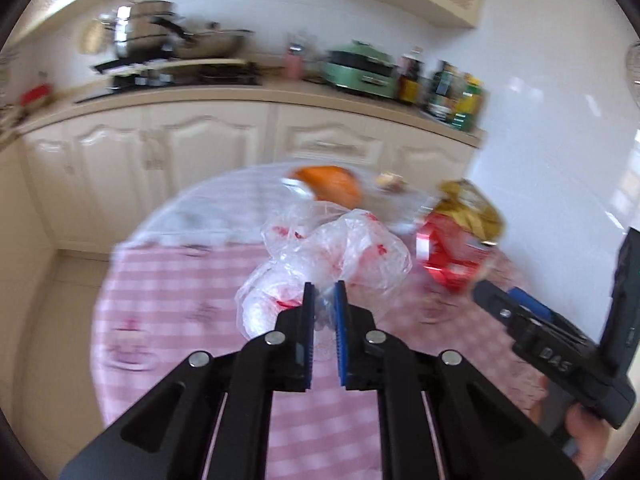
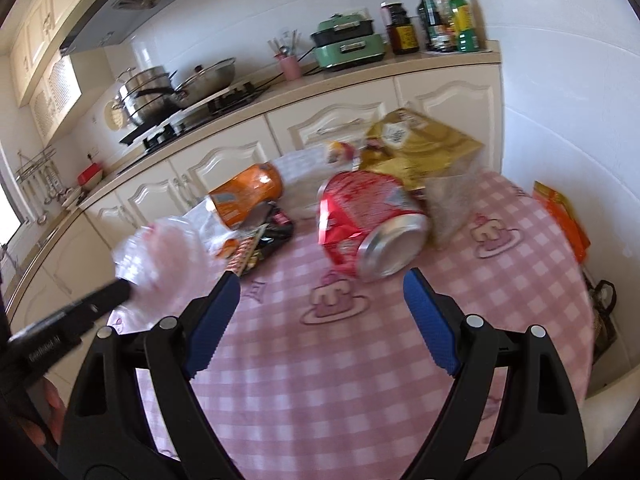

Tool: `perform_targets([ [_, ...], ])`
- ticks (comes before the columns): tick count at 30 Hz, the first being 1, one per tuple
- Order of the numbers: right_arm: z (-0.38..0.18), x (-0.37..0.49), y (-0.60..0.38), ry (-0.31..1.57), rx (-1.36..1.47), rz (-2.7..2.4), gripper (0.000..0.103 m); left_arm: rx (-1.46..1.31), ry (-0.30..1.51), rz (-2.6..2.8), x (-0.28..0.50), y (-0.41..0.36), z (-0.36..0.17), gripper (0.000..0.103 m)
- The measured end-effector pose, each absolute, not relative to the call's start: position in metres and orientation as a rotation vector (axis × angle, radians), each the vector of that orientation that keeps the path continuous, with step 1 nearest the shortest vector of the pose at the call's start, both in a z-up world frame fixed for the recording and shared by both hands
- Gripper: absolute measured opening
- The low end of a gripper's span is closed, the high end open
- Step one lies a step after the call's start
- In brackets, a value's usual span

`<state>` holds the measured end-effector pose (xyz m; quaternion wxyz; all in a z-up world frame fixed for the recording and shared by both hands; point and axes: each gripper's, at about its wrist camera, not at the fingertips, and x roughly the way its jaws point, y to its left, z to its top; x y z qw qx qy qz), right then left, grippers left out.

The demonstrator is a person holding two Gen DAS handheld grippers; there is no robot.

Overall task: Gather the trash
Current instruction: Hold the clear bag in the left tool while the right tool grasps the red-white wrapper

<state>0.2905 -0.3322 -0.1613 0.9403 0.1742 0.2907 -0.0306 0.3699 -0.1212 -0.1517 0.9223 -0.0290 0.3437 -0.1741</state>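
Observation:
My left gripper (image 1: 324,290) is shut on a clear plastic bag with red print (image 1: 340,252) and holds it above the pink checked table (image 1: 180,280). The bag also shows blurred in the right wrist view (image 2: 160,256). My right gripper (image 2: 322,280) is open and empty, just in front of a crushed red can (image 2: 368,220) lying on its side. An orange can (image 2: 248,192), a dark snack wrapper (image 2: 268,236) and a gold bag (image 2: 420,144) lie on the table behind. The right gripper appears in the left wrist view (image 1: 532,320).
Cream kitchen cabinets (image 2: 224,168) and a counter with pots (image 2: 160,92), a green appliance (image 2: 348,44) and bottles (image 2: 440,20) stand behind the table. A white tiled wall (image 2: 560,100) is at the right. An orange package (image 2: 560,216) sits at the table's right edge.

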Motion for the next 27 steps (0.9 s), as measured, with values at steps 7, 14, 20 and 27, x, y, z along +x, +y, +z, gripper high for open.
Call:
perform_targets([
  [7,-0.169,0.334,-0.287,0.674,0.282,0.017,0.083,-0.108,0.713,-0.196,0.387,-0.073,-0.157,0.008],
  [14,-0.179,0.39,-0.264,0.743,0.225,0.075,0.064,-0.134,0.705,-0.153,0.397,-0.039,-0.157,0.008],
  [20,-0.2,0.426,-0.253,0.838,0.143,0.054,0.048,-0.163,0.722,-0.157,0.403,-0.027,-0.162,0.009],
  [27,-0.204,0.429,-0.24,0.858,0.029,0.031,0.017,-0.183,0.741,-0.166,0.406,-0.023,-0.168,0.009],
])
